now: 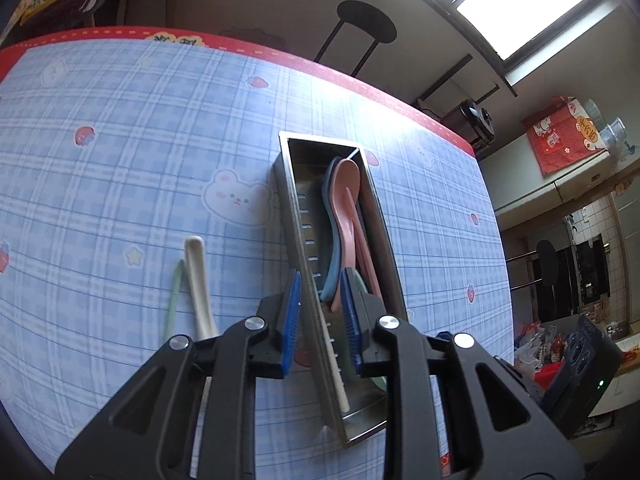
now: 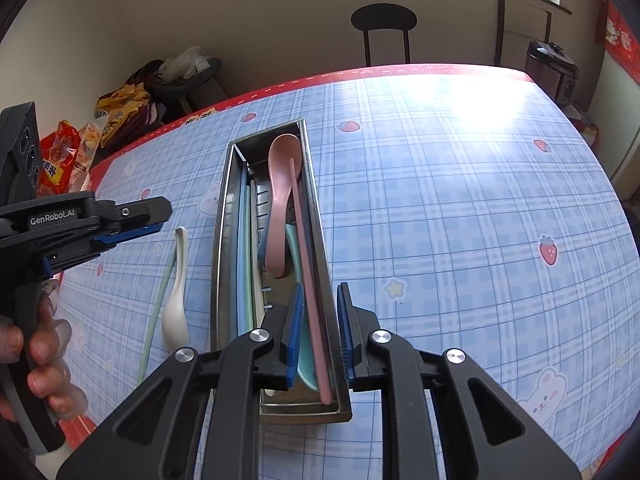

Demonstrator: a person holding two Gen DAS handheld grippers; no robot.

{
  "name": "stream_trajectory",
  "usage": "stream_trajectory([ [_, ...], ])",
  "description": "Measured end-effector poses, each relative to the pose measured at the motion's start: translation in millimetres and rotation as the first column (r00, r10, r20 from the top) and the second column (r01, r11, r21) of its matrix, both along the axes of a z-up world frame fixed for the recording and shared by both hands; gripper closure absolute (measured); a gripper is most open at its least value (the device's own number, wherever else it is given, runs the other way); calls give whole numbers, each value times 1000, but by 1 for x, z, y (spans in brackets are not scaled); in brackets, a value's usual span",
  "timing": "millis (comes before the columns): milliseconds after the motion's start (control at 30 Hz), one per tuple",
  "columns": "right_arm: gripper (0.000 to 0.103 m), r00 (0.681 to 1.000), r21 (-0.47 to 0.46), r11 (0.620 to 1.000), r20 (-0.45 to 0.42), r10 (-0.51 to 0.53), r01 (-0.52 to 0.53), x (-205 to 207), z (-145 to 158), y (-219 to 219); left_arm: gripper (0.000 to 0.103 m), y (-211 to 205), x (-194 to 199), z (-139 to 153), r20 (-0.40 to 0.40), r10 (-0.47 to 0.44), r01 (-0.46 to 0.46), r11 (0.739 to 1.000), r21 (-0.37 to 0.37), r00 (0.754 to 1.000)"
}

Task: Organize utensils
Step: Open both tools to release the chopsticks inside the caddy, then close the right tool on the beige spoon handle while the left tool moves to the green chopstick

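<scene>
Astride the steel tray's (image 2: 224,240) long walls, your left gripper (image 1: 320,312) and right gripper (image 2: 320,332) hang slightly parted, gripping nothing; beside it wait the white spoon (image 2: 178,292) and green chopstick (image 2: 154,312).

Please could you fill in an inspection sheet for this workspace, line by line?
Surface: blue checked tablecloth, red border.
Job's things: metal box holds pink spoon and other utensils; white spoon and green chopstick lie on the cloth beside it.
Clutter: nothing seen on the table.
Grippers: left gripper and right gripper open, each astride a box wall, pads not pressing.
Cables: nothing seen.
Surroundings: black stool, snack bags beyond the table.
</scene>
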State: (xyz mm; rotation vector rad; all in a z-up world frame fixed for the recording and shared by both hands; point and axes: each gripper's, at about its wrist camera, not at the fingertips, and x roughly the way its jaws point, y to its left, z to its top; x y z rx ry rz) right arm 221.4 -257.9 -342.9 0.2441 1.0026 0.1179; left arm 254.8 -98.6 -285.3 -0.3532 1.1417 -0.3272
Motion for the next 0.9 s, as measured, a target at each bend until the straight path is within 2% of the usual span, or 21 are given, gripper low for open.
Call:
stream_trajectory([
  [133, 86, 1000, 6, 1000, 6, -7, 7, -11, 5, -4, 79, 28, -13, 12, 53, -29, 26, 998, 63, 998],
  [267, 86, 1000, 2, 1000, 1, 7, -7, -18, 6, 5, 75, 53, -29, 12, 64, -51, 45, 995, 91, 997],
  [500, 86, 997, 16, 997, -6, 73, -73, -23, 7, 33, 75, 84, -60, -10, 35, -68, 64, 991, 115, 997],
  [900, 86, 978, 17, 979, -36, 205, -204, -10, 4, 94, 74, 105, -99, -42, 0, -87, 86, 984, 155, 996],
])
